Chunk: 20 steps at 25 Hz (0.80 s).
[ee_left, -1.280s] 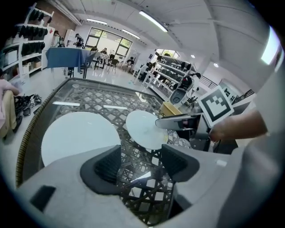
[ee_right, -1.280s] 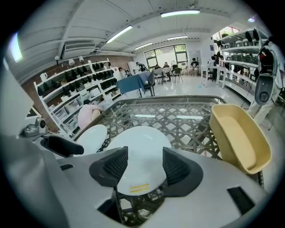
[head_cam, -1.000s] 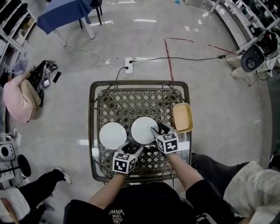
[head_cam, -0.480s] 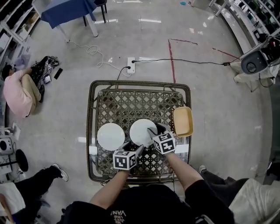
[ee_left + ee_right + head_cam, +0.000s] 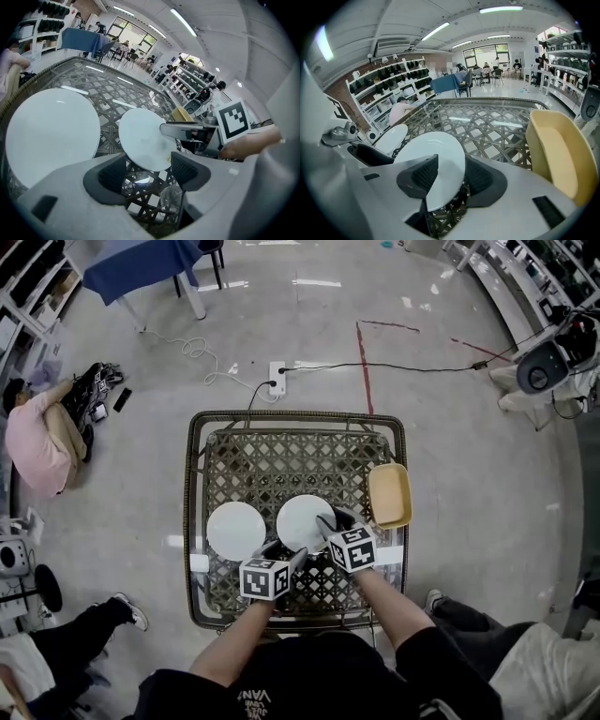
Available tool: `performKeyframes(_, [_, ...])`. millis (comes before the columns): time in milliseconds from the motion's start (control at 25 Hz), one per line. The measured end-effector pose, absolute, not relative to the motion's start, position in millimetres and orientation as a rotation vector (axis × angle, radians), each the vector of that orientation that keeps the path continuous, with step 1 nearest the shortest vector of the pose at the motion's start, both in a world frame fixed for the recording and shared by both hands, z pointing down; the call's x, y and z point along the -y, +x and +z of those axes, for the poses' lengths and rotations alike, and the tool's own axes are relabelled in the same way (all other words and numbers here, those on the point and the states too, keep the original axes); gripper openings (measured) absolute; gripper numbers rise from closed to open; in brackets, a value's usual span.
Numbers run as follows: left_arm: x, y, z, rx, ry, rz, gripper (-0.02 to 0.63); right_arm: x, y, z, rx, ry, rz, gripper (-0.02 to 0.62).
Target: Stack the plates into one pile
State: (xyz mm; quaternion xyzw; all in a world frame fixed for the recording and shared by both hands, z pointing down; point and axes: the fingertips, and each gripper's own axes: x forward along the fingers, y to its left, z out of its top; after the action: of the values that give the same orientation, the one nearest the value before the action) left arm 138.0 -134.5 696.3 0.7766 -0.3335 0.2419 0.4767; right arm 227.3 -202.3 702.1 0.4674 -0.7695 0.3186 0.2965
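Two white plates lie flat on the glass-topped wicker table [image 5: 214,451]: the left plate [image 5: 235,531] [image 5: 49,133] and the middle plate [image 5: 306,519] [image 5: 143,138] [image 5: 436,157]. My right gripper [image 5: 330,524] [image 5: 447,176] is at the middle plate's near right rim. Its jaws are closing with the rim between them, one pad above and one below. My left gripper [image 5: 286,556] [image 5: 147,171] stands open at the same plate's near left edge, the rim just reaching between its fingertips without touching the pads.
A yellow rectangular dish [image 5: 390,495] [image 5: 555,150] sits at the table's right edge, close to my right gripper. A power strip and cables [image 5: 276,379] lie on the floor beyond the table. A person [image 5: 37,442] sits on the floor at the left.
Both grippers have stayed at the middle plate's near edge, the left one edging slightly closer to it. The plates and the yellow dish have not moved.
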Motion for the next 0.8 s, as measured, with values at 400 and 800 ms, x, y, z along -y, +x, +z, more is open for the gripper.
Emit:
performKeyframes(400, [126.8, 134.6, 674.9, 0.772, 1.984, 0.609, 0.295, 178.2, 233.4, 681.9, 2.027, 1.394, 0.920, 0.181])
performKeyframes(800, [130.3, 69.2, 648.2, 0.859, 2.012, 0.596, 0.295, 171.6, 169.9, 659.1, 2.094, 1.390, 0.941, 0.181])
